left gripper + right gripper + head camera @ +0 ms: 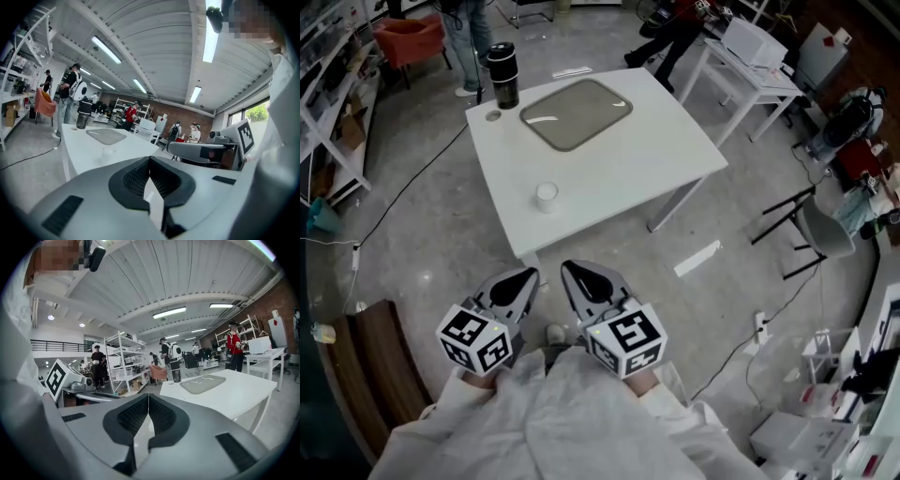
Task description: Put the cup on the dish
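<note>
A small clear cup point(546, 195) stands near the front edge of the white table point(628, 169). Farther back on that table lies the flat grey dish point(577, 112). Both grippers hover side by side over the floor, short of the table's near edge and apart from the cup. My left gripper point(527, 275) is shut with nothing in it, and my right gripper point(573, 271) is shut and empty too. The left gripper view shows the left gripper point(150, 161) with the cup point(108, 150) and dish point(107, 136) ahead. Beyond the right gripper point(148, 397), the right gripper view shows the dish point(204, 383); the cup is hidden there.
A black tumbler point(502, 75) and a small round lid point(493, 116) sit at the table's far left corner. A grey chair point(816, 230) stands to the right, a second white table point(750, 61) behind it, a wooden bench point(380, 375) at the left. People stand farther off.
</note>
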